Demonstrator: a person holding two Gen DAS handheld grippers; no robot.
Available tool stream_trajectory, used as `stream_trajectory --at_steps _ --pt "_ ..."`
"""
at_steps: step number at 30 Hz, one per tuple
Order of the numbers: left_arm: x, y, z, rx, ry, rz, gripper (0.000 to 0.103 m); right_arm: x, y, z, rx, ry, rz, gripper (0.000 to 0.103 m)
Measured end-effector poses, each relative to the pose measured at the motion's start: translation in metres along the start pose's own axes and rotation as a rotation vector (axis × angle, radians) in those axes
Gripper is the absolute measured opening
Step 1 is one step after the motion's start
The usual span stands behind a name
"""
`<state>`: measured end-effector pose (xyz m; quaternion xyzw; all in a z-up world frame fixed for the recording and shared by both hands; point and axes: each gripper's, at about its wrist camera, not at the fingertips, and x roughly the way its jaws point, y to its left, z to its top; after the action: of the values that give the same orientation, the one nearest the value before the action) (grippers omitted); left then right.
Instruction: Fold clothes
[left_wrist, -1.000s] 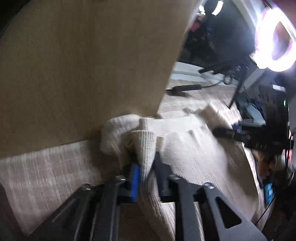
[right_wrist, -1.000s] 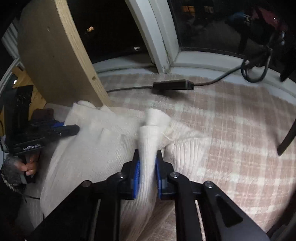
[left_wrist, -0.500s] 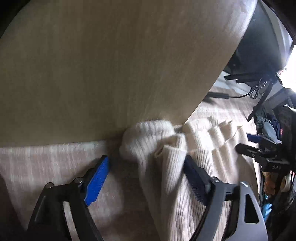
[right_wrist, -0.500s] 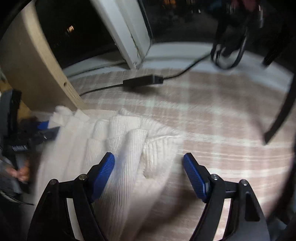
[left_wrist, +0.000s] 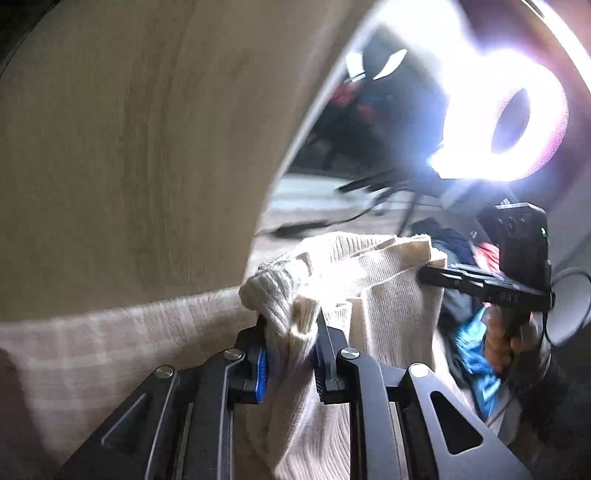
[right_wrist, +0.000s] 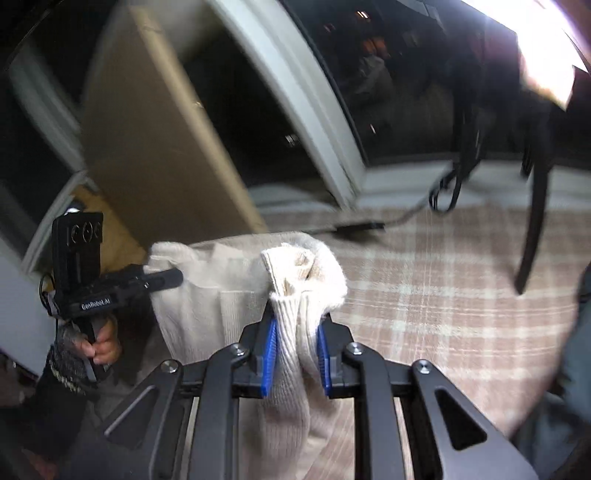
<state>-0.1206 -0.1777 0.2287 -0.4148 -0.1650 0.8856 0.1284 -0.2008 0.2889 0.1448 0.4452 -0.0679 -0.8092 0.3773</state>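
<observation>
Nearest the lens, the left hand-held gripper (left_wrist: 290, 363) was clamped on a bunched ribbed edge of the cream sweater (left_wrist: 380, 295), its blue pads (left_wrist: 260, 373) pressed into the knit. The right hand-held gripper (right_wrist: 295, 363) was likewise closed on another gathered edge of the sweater (right_wrist: 207, 295). The garment hung between the two, lifted off the checked cloth (right_wrist: 424, 295), its lower part dropping out of view below.

Both grips held thick wads rather than a flat hem, so the knit could probably creep out of one grip if the two pulled apart hard, and the fold would go crooked. The frames were blurred, which suggests quick motion; a swing might drag the hanging part across the cloth and rumple it.

Just beyond stood a wooden panel (left_wrist: 129, 147), close to the left hold; the sweater could brush it. Farther off lay a cable (right_wrist: 399, 218) and a tripod leg (right_wrist: 532, 236), either of which might snag the garment if it travelled that way.
</observation>
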Motion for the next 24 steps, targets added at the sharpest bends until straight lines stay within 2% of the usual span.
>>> stream_trajectory --at_steps 3,6,8,10,11,12,13,14,15,17,18,19,21,24 --pt "-0.045 -0.033 0.011 0.086 -0.061 0.009 0.017 -0.050 0.032 0.003 -0.060 -0.075 -0.017 0.018" --pt "-0.087 -0.066 0.005 0.162 -0.132 0.031 0.017 -0.097 0.076 -0.002 -0.190 -0.182 -0.091 0.018" --pt "-0.106 -0.083 -0.016 0.226 -0.148 0.068 0.017 -0.118 0.092 -0.016 -0.229 -0.201 -0.111 0.018" --pt "-0.116 -0.096 -0.052 0.264 -0.121 0.087 0.017 -0.132 0.105 -0.050 -0.277 -0.195 -0.182 0.018" --pt "-0.116 -0.100 -0.084 0.268 -0.084 0.080 0.021 -0.134 0.107 -0.069 -0.283 -0.177 -0.199 0.018" --pt "-0.110 -0.104 -0.115 0.268 -0.038 0.073 0.024 -0.130 0.103 -0.101 -0.262 -0.118 -0.202 0.019" --pt "-0.102 -0.108 -0.144 0.266 0.008 0.067 0.031 -0.125 0.100 -0.133 -0.240 -0.058 -0.205 0.022" --pt "-0.092 -0.111 -0.181 0.251 0.086 0.058 0.037 -0.119 0.095 -0.156 -0.229 0.003 -0.216 0.033" --pt "-0.085 -0.109 -0.218 0.211 0.174 0.051 0.037 -0.112 0.087 -0.190 -0.216 0.099 -0.249 0.038" --pt "-0.072 -0.098 -0.284 0.109 0.342 0.038 0.034 -0.098 0.072 -0.258 -0.189 0.292 -0.316 0.038" --pt "-0.072 -0.091 -0.304 0.059 0.378 0.036 0.034 -0.101 0.068 -0.274 -0.156 0.322 -0.324 0.038" --pt "-0.076 -0.083 -0.316 0.010 0.388 0.037 0.034 -0.105 0.063 -0.289 -0.122 0.350 -0.330 0.038" --pt "-0.092 -0.072 -0.317 -0.056 0.324 0.037 0.034 -0.120 0.064 -0.294 -0.062 0.322 -0.313 0.038" --pt "-0.108 -0.067 -0.301 -0.101 0.198 0.034 0.037 -0.128 0.079 -0.274 -0.060 0.244 -0.268 0.038"
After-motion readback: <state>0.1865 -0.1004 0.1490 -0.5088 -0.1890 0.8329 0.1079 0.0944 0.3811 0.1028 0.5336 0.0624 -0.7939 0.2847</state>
